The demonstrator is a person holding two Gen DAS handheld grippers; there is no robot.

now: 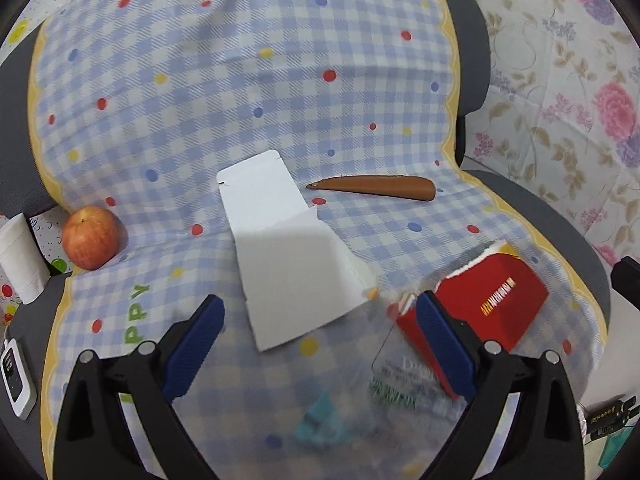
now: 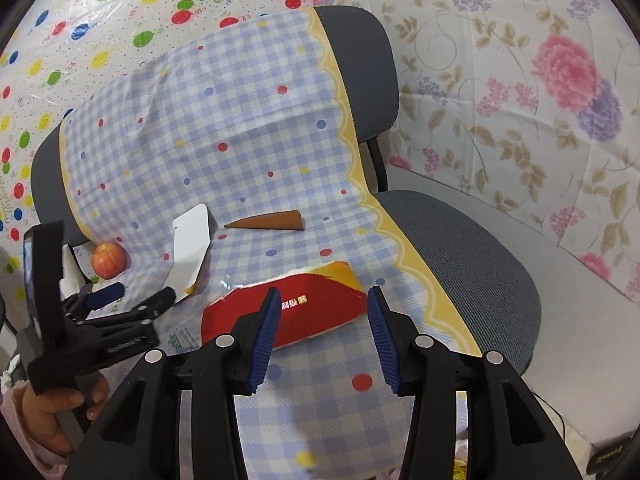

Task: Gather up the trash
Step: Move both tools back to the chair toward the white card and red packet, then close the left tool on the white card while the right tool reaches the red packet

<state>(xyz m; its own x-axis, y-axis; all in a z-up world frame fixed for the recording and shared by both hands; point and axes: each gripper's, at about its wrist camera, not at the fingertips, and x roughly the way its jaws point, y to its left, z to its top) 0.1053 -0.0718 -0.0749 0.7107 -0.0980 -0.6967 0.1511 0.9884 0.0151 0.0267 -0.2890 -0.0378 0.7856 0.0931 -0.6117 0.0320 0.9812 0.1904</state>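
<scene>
A flattened white carton (image 1: 288, 252) lies on the checked cloth (image 1: 200, 100) that covers a chair. Its near end sits between the fingers of my left gripper (image 1: 318, 304), which is open and touches nothing. To the right lies a torn red box (image 1: 492, 304), on top of a clear printed wrapper (image 1: 404, 380). A brown pointed piece (image 1: 380, 186) rests farther back. My right gripper (image 2: 323, 296) hovers half open just above the red box (image 2: 304, 312), and its pads are not pressing it. The left gripper (image 2: 138, 294) also shows at the left of the right wrist view, held by a hand.
A red apple (image 1: 91, 238) sits at the cloth's left edge beside a white paper cup (image 1: 20, 256). A small white device (image 1: 14, 376) lies lower left. The chair's grey seat (image 2: 460, 260) is bare on the right. Floral sheeting (image 2: 520, 100) hangs behind.
</scene>
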